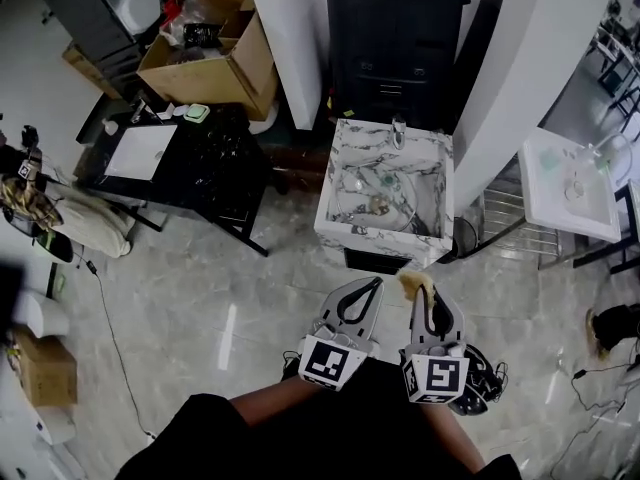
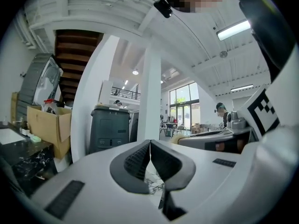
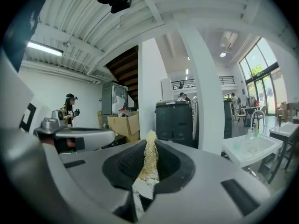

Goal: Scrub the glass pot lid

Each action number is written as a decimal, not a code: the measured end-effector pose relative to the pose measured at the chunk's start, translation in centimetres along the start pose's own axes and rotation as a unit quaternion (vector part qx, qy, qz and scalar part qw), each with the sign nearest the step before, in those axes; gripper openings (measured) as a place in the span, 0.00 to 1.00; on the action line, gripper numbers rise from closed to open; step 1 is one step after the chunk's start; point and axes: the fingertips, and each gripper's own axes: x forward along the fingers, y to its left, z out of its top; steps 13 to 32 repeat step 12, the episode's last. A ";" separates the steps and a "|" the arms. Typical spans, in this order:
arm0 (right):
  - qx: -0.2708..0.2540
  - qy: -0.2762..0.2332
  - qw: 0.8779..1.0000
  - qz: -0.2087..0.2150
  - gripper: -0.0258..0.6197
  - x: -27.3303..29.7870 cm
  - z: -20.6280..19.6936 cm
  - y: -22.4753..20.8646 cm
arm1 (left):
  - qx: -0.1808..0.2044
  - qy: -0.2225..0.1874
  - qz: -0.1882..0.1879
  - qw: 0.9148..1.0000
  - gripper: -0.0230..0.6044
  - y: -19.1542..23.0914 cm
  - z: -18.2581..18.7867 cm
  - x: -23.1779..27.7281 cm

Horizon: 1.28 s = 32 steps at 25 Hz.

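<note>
Ahead, sink [image 1: 372,242] holds glass lid [image 1: 378,204]; left tool [image 2: 150,143] closed empty, right tool [image 3: 150,140] clamps scrubber [image 3: 149,158].

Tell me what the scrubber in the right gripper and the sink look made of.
Scrubber, clamped in the right gripper: pale yellow, coarse tangled fibres, matte; likely loofah or another plant fibre, possibly synthetic.
Sink: white with grey veining, smooth; marble or a marble-look finish, cannot tell which.

Sink [image 1: 372,238] ahead at centre, bin [image 1: 395,28] behind it, surface [image 1: 215,168] to its left, cardboard box [image 1: 205,63] behind that surface, basin [image 1: 560,218] to the right, left gripper [image 1: 374,282] and right gripper [image 1: 427,286] side by side before the sink, scrub pad [image 1: 411,284] between the right gripper's fingers.
</note>
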 end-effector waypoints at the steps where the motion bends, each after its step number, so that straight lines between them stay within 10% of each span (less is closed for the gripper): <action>1: -0.002 -0.003 1.000 0.002 0.13 0.2 0.2 0.1 | 0.004 0.005 0.003 1.000 0.06 0.4 0.0 0.0; 32: -0.034 -0.022 0.999 0.024 0.13 -0.7 2.2 -0.8 | 0.049 -0.001 -0.022 0.999 0.06 -2.2 2.3 2.2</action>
